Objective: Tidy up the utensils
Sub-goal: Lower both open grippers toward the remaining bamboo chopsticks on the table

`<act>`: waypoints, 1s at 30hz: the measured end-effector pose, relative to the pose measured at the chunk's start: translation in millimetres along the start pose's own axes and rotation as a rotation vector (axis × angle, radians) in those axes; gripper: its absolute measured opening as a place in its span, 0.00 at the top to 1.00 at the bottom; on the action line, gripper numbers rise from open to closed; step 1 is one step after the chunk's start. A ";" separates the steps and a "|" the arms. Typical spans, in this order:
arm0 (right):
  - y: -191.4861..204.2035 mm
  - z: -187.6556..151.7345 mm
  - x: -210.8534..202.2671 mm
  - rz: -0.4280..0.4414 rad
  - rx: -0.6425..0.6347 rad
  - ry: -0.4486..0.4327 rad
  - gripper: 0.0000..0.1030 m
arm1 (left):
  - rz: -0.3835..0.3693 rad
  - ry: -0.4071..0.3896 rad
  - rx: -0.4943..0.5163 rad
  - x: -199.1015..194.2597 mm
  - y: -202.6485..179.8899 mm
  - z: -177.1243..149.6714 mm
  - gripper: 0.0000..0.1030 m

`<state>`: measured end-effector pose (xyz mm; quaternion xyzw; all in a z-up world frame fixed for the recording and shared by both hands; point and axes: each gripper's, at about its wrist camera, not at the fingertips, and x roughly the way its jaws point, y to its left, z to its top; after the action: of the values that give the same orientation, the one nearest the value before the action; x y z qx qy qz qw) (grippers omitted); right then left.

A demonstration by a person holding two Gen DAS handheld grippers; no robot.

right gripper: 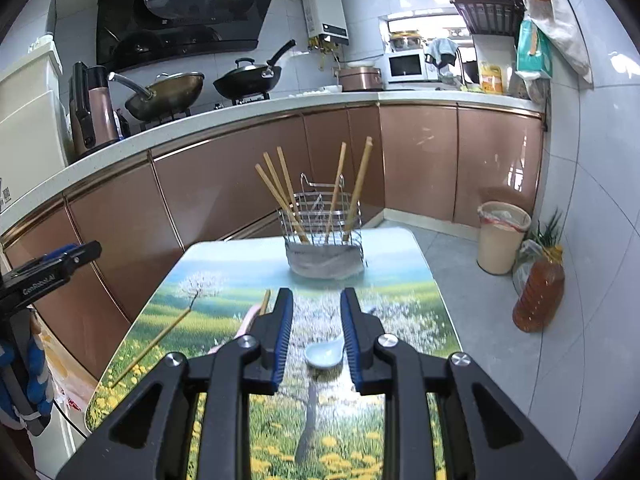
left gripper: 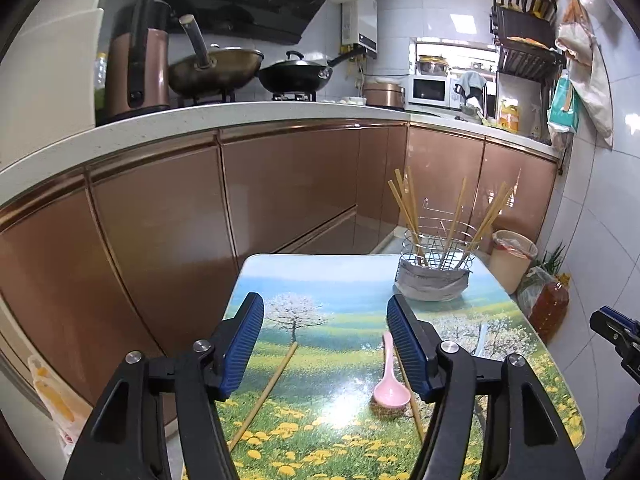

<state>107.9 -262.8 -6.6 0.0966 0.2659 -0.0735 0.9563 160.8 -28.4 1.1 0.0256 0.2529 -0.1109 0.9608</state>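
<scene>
The right gripper [right gripper: 316, 338] has its fingers [right gripper: 282, 340] set narrow and empty, hovering above the pale blue spoon [right gripper: 325, 354], whose bowl shows in the gap between them; the handle runs up and to the right behind the right finger. The left gripper [left gripper: 325, 346] stands wide and also holds nothing. Between its fingers [left gripper: 244, 344] lies one loose chopstick [left gripper: 266, 390], slanting toward the lower left, and just inside its right finger lies the pink spoon [left gripper: 390, 384], with a second loose chopstick [left gripper: 412, 404] touching or nearly touching it.

All four pieces lie flat on the counter [right gripper: 404, 276], a small one printed with a meadow scene. At its far end stands the wire utensil basket [right gripper: 325, 236], already holding several upright chopsticks [right gripper: 280, 188].

The step in hand looks like a reach down to pick up. For the right side, the narrow opening seems barely enough for the spoon bowl, so widening a little, or closing across the slimmer handle, would likely give a surer hold. For the left, centring on the single chopstick and coming down low, so the pads close on its sides, should keep it from rolling away. The pink spoon and its neighbouring chopstick lie close enough that a careless closure might catch both.
</scene>
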 end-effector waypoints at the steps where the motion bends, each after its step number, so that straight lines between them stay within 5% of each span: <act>1: -0.4 -2.0 0.1 -0.004 0.001 0.004 0.77 | 0.002 -0.004 0.003 -2.3 -0.3 -2.2 0.37; 16: -0.2 -19.4 13.9 0.003 0.004 0.058 0.77 | 0.031 -0.006 0.027 -0.8 0.1 -17.0 0.34; 30: -3.1 -25.6 66.1 0.016 0.005 0.143 0.77 | 0.087 0.145 0.036 71.3 9.8 -34.1 0.34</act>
<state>150.8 -265.9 -63.1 0.1060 0.3325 -0.0595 0.9352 207.0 -29.5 -63.7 0.0619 0.3182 -0.0717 0.9433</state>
